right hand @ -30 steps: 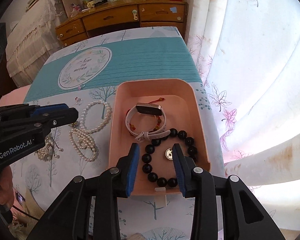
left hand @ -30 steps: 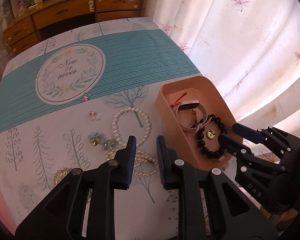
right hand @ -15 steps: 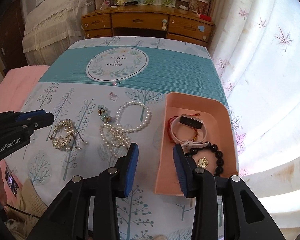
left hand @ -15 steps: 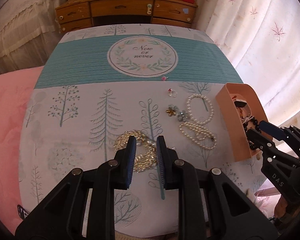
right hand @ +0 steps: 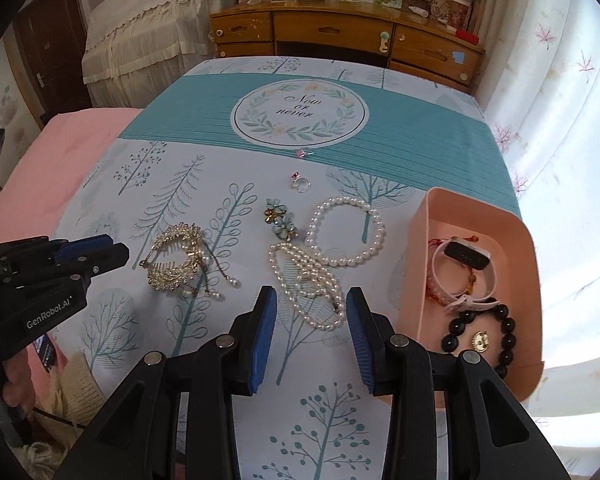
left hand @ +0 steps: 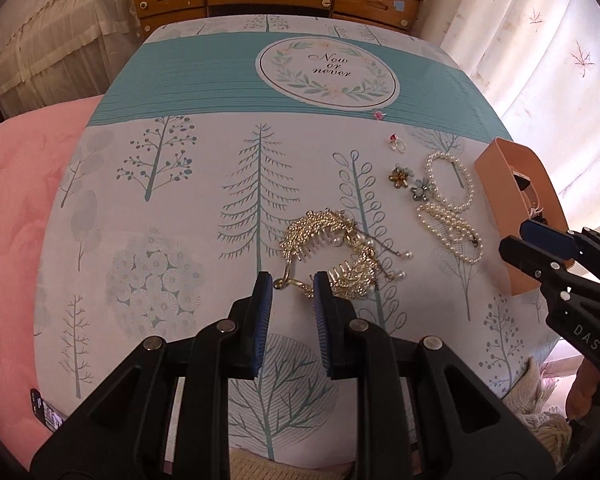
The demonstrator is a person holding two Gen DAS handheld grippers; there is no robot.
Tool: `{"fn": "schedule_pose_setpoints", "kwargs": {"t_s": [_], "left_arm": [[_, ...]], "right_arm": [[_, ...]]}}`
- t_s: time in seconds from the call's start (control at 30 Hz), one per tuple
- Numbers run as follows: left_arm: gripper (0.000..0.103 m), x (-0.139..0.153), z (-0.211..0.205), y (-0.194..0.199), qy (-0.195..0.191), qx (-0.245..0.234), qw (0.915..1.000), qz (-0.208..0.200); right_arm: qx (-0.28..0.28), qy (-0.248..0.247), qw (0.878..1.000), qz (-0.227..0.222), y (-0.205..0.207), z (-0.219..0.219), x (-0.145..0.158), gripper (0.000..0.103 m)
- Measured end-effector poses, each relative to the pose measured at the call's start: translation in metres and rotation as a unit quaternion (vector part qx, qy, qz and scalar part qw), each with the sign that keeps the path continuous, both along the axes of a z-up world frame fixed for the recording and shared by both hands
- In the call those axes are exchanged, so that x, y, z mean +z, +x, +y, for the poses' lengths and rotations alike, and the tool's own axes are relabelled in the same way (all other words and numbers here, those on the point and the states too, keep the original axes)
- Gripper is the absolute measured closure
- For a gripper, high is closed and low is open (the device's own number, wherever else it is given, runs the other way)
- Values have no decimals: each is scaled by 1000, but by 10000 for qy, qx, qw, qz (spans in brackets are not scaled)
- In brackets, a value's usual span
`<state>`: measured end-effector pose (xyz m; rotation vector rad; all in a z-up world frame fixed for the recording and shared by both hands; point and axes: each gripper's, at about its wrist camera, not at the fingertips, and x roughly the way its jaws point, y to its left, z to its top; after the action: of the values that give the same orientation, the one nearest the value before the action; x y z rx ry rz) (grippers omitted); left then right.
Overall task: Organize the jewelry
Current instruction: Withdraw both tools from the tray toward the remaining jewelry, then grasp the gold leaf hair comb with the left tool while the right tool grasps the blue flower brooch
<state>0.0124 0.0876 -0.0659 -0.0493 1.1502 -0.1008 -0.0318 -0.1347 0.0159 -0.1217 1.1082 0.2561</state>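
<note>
Grippers had swung off the tray; our spread left gripper now faced the gold comb at centre frame, right gripper spread too.

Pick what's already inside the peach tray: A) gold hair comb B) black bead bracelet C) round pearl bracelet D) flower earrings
B: in the right wrist view the black bead bracelet lies inside the peach tray beside a white smart band; the other three lie out on the tablecloth.
</note>
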Motion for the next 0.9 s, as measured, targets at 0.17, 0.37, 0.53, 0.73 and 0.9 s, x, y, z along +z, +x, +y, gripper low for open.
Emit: {"fn": "schedule_pose_setpoints", "kwargs": {"t_s": [0.17,0.37,0.53,0.73,0.9], "left_arm": [[85,-11,2,5,-187,-71,9997,152],[85,-4,-20,6,-402,-1143,9926,73],[66,-3,-41,12,-290,-1976,9798,102],[53,-15,-52,25,-94,-2405,9701,312],[54,-25,-57,37,48,-2520,9664,508]], "right_arm": [[14,252,9993,261,7,-5,-16,67],[10,302,9987,411,11,-6,-28,66],[20,329,9981,519,17,-6,-35,66],[5,355,9977,571,23,-8,-40,66],[42,413,9972,618,33,-11,-42,66]]}}
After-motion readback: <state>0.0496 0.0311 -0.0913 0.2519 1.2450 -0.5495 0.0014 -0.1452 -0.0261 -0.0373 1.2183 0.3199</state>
